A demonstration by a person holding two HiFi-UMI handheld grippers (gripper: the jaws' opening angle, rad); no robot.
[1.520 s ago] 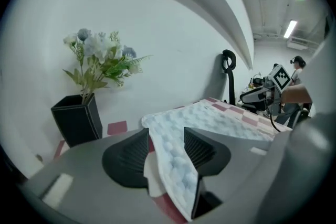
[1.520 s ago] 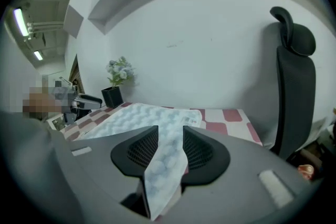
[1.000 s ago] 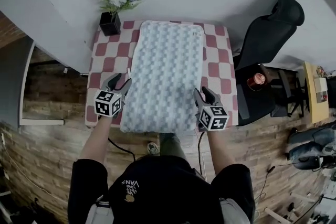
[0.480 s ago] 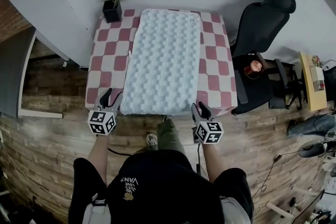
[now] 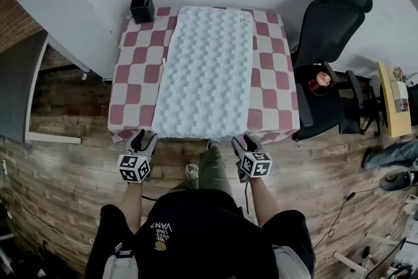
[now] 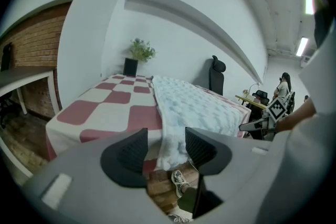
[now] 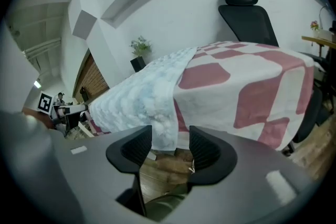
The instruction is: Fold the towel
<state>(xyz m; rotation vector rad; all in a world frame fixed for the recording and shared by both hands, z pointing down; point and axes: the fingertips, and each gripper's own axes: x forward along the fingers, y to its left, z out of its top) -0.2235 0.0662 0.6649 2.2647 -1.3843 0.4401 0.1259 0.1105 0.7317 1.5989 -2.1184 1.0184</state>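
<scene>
A pale blue-white waffle towel (image 5: 208,68) lies flat lengthwise on the table's red-and-white checked cloth (image 5: 137,75), its near end hanging slightly over the front edge. Both grippers hover just off that edge. My left gripper (image 5: 145,139) is by the towel's near-left corner (image 6: 169,147); its jaws are open, the corner showing beyond them, untouched. My right gripper (image 5: 242,140) is at the near-right corner (image 7: 163,131); its jaws have just been opening and stand open, with nothing pressed between the pads (image 7: 203,148).
A black pot with flowers (image 5: 142,8) stands at the table's far left corner. A black office chair (image 5: 330,26) and a small stand with a copper cup (image 5: 320,82) are to the right. The person's shoe (image 5: 191,171) rests on the wooden floor.
Both grippers have drawn back and down from beside the towel's near corners on the table to just in front of its edge. The towel has stayed flat.
</scene>
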